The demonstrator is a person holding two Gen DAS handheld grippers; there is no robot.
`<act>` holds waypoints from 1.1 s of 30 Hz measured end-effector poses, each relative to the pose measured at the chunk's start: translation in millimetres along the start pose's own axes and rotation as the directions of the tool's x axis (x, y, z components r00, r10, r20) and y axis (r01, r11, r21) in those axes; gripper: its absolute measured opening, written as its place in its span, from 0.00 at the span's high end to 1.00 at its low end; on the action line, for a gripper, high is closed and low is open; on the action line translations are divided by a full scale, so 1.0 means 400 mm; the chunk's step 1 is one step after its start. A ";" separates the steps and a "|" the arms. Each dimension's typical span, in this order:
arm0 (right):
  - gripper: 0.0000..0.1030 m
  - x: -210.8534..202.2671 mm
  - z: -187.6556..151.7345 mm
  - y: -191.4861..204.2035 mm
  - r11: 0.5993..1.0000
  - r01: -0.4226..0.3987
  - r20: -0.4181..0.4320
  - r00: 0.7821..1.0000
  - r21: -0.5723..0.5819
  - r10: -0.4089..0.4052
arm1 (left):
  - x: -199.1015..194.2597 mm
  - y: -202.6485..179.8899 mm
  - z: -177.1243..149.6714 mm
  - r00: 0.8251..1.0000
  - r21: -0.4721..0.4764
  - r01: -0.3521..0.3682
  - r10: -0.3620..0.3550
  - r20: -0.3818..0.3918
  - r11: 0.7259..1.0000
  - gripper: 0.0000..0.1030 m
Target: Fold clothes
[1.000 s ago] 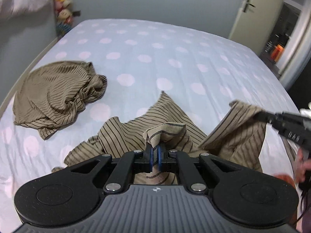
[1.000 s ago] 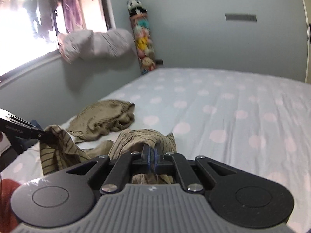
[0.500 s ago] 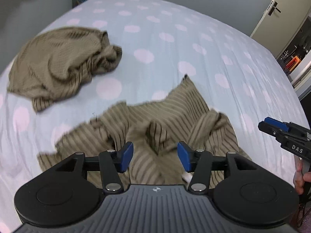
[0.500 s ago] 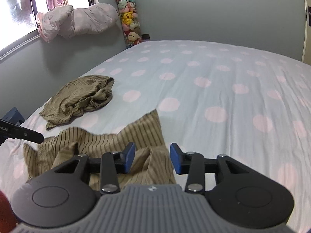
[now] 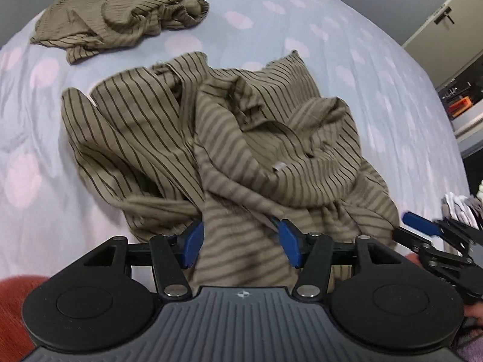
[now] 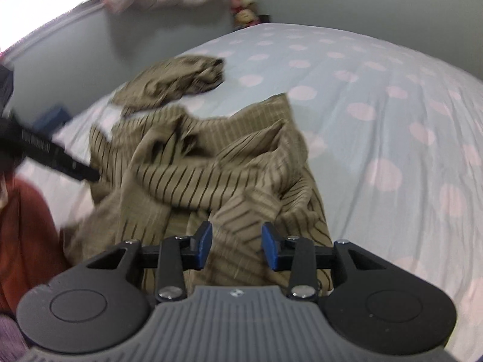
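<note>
My striped shirt [image 5: 241, 138] lay crumpled on the bed [image 5: 362, 60] — no clear direction; both my jaws hung open, empty.

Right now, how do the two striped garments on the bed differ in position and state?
The near striped garment lies spread in loose folds directly under both open grippers, left gripper and right gripper, while the far striped garment sits apart toward the far left of the bed, away from both. The near one shows an open collar with a label; the far one is bunched into a compact heap. Both are olive-brown with dark stripes, unfolded.
</note>
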State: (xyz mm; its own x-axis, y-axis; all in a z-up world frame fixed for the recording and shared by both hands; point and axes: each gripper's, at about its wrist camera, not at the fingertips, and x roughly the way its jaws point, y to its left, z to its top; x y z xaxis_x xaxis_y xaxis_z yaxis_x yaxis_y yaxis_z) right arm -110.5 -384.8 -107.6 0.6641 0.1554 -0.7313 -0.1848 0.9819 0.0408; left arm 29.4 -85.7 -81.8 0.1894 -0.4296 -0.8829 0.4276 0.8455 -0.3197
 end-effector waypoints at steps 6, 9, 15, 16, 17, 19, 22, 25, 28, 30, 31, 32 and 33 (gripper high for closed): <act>0.66 0.067 0.007 0.052 0.955 0.023 -0.082 0.995 -0.296 -0.050 | -0.039 -0.008 -0.023 0.999 0.004 0.020 -0.020 0.044 1.000 0.49; 0.96 0.097 -0.003 0.055 0.941 0.000 -0.128 0.991 -0.339 -0.046 | -0.055 0.001 -0.035 0.999 -0.008 0.012 -0.012 0.053 1.000 0.49; 0.96 0.026 -0.005 0.028 0.961 0.059 -0.045 0.996 -0.270 -0.074 | -0.036 0.022 -0.053 1.000 -0.005 -0.015 0.015 0.007 1.000 0.47; 0.96 0.012 -0.007 0.013 0.964 0.087 -0.030 0.995 -0.251 -0.098 | -0.025 0.018 -0.057 1.000 0.003 -0.018 0.018 -0.006 1.000 0.46; 0.96 0.002 -0.009 -0.003 0.966 0.119 -0.021 0.992 -0.230 -0.127 | -0.016 0.011 -0.059 1.000 0.010 -0.020 0.020 -0.016 1.000 0.44; 0.96 -0.017 -0.015 -0.035 0.965 0.181 -0.008 0.983 -0.188 -0.186 | 0.002 -0.001 -0.066 0.999 0.027 -0.018 0.019 -0.030 0.999 0.43; 0.96 -0.033 -0.032 -0.076 0.970 0.217 -0.016 0.975 -0.111 -0.220 | 0.023 -0.028 -0.076 0.999 0.053 -0.004 0.006 -0.046 0.999 0.43; 0.96 -0.033 -0.059 -0.091 0.974 0.216 -0.026 0.976 -0.067 -0.218 | 0.045 -0.056 -0.079 0.998 0.069 0.027 -0.023 -0.053 0.997 0.43; 0.96 -0.024 -0.081 -0.092 0.978 0.207 -0.032 0.978 -0.033 -0.208 | 0.072 -0.073 -0.074 0.999 0.069 0.015 -0.012 -0.051 0.997 0.43; 0.96 -0.024 -0.082 -0.092 0.978 0.209 -0.024 0.978 -0.028 -0.209 | 0.092 -0.081 -0.069 0.999 0.065 0.005 -0.003 -0.044 0.998 0.43; 0.96 -0.025 -0.081 -0.093 0.978 0.206 -0.017 0.978 -0.022 -0.207 | 0.102 -0.083 -0.065 0.999 0.061 0.010 -0.008 -0.039 0.998 0.43; 0.96 -0.027 -0.080 -0.093 0.979 0.203 -0.010 0.979 -0.015 -0.204 | 0.109 -0.083 -0.062 0.999 0.056 0.023 -0.022 -0.030 0.998 0.48; 0.96 -0.028 -0.076 -0.095 0.979 0.202 -0.005 0.979 -0.008 -0.202 | 0.114 -0.082 -0.058 0.999 0.049 0.040 -0.039 -0.023 0.998 0.55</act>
State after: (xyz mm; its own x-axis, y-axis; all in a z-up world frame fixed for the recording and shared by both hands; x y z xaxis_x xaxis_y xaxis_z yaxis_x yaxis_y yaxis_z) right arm -133.0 -427.1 -121.7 0.6842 -0.0464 -0.7278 -0.0526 0.9922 -0.1127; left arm 3.6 -125.5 -119.6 0.1525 -0.4550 -0.8773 0.4779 0.8110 -0.3375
